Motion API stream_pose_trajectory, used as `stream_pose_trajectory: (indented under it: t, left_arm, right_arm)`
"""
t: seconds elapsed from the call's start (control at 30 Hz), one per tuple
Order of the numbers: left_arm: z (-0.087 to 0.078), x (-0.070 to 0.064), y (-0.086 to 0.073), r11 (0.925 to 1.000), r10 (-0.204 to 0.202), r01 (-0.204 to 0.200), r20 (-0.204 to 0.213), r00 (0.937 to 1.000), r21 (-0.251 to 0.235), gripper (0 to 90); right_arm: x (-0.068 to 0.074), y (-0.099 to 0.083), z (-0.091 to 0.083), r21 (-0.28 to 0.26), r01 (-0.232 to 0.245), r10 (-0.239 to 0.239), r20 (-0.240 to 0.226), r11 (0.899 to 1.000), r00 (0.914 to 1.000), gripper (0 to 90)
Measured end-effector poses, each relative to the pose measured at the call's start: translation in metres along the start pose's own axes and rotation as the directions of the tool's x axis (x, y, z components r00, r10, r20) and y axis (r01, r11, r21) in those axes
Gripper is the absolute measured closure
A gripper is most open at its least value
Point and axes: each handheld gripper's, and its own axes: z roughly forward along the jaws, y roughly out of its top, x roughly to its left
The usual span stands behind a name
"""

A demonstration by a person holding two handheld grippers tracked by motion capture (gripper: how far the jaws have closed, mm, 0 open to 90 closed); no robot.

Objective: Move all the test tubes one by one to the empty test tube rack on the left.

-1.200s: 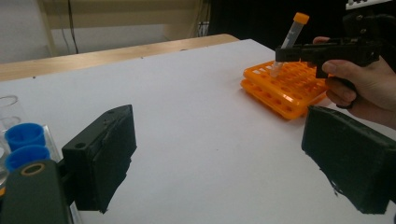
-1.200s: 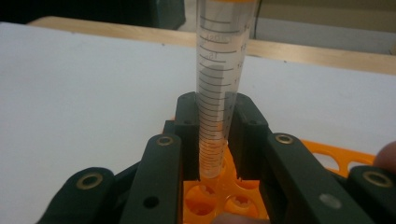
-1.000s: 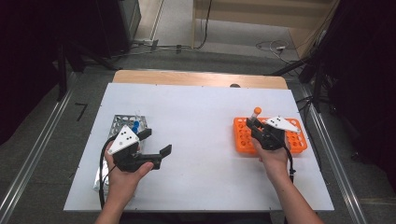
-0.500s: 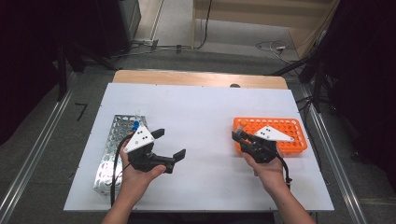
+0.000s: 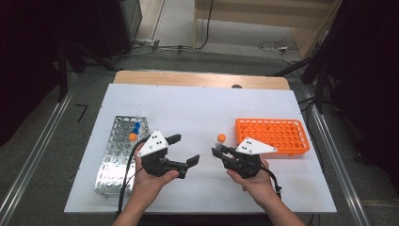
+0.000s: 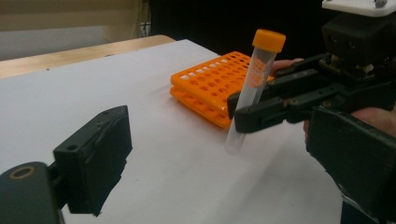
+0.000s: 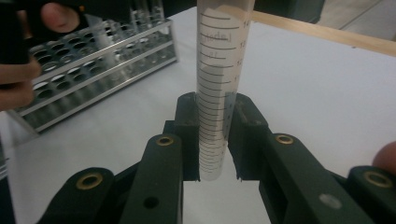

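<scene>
A white table seen from above, with a person's two forearms coming in from the near edge, each hand holding a black two-jaw gripper.

At far left lies a metal tube rack, long side running away from the person. It holds a few tubes near its far end — two with blue caps and one with an orange cap.

Just right of that rack is the left gripper, held above the table and pointing right toward the middle. Its jaws stand wide apart with nothing between them; in the left gripper view, one jaw pad shows at the lower left over bare table.

Right of centre, the right gripper points left, facing the other one, the two a little apart. Its jaws are clamped on a clear graduated test tube with an orange cap. The tube is held roughly upright, leaning slightly, gripped on its lower half with its rounded bottom clear of the table. The right gripper view shows both pads pressed against the tube's sides.

Farthest right, behind the right hand, lies an orange tube rack — flat on the table, its holes empty.
</scene>
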Motion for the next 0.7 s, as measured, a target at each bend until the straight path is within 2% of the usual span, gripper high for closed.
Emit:
stream_pose_trajectory:
  t: [0.2, 0.33, 0.57, 0.7]
  left_arm:
    - [0.002, -0.005, 0.0, 0.9997, 0.021, -0.02, 0.035, 0.9992, -0.011, 19.9]
    - [0.004, -0.01, 0.0, 0.9992, 0.039, -0.038, 0.061, 0.9974, -0.009, 31.0]
    - [0.01, -0.017, -0.001, 0.9972, 0.071, -0.073, 0.115, 0.9909, 0.015, 50.1]
    - [0.013, -0.02, -0.001, 0.9945, 0.096, -0.101, 0.125, 0.9875, 0.03, 59.9]
  right_arm:
    - [0.018, -0.001, 0.007, 0.026, 0.042, -0.041, -0.062, 0.999, 0.9973, 72.8]
    - [0.028, -0.001, 0.009, 0.028, 0.064, -0.061, -0.096, 0.998, 0.9935, 72.8]
    - [0.038, -0.001, 0.011, 0.036, 0.084, -0.079, -0.133, 0.996, 0.988, 72.9]
    - [0.041, -0.002, 0.011, 0.036, 0.102, -0.096, -0.156, 0.994, 0.9831, 72.8]
